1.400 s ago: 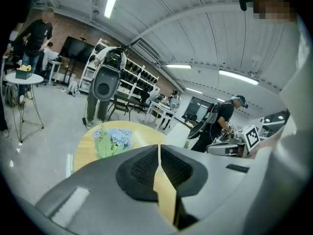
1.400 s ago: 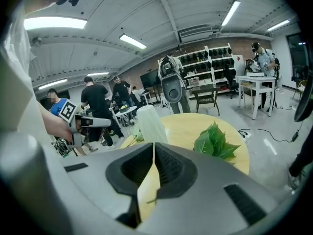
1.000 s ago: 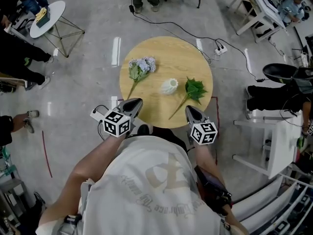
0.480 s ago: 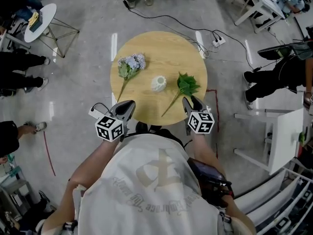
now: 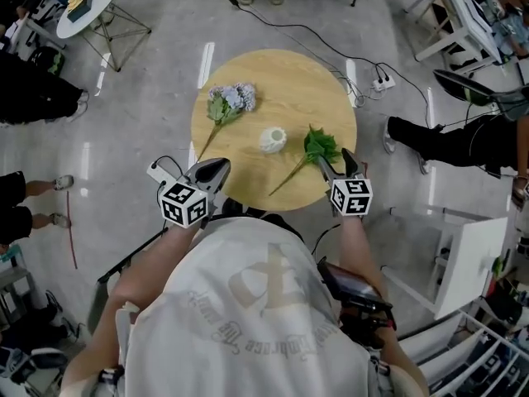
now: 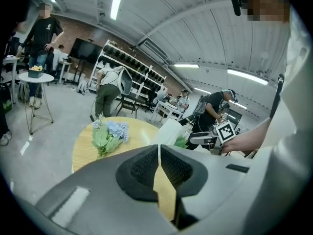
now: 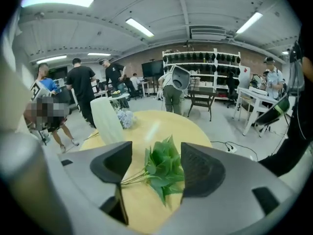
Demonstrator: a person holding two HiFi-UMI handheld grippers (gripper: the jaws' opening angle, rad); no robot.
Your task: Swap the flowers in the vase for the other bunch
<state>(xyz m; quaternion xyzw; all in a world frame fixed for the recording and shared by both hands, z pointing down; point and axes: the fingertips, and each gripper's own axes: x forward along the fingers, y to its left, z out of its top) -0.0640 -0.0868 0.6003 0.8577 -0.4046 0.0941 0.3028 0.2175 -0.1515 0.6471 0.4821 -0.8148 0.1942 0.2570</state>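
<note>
Risk: the right gripper [image 5: 333, 165], whose jaws have just been opening and stand wide with the leafy head of the green bunch [image 5: 318, 147] between them untouched, could crush foliage rather than grip stems on the counter [image 5: 281, 81] right of the vase [image 5: 273, 140]; the left gripper [image 5: 212, 172] is shut, empty.

White printed T-shirt [image 5: 248, 304]; grey left hand-held gripper [image 5: 216, 169] with black-and-white marker cube [image 5: 183, 205].

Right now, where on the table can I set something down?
Bare: the table beyond the vase and right of the blue flowers. Crowded: near right, where the jaws of the right gripper have just been opening with the green bunch between them.
</note>
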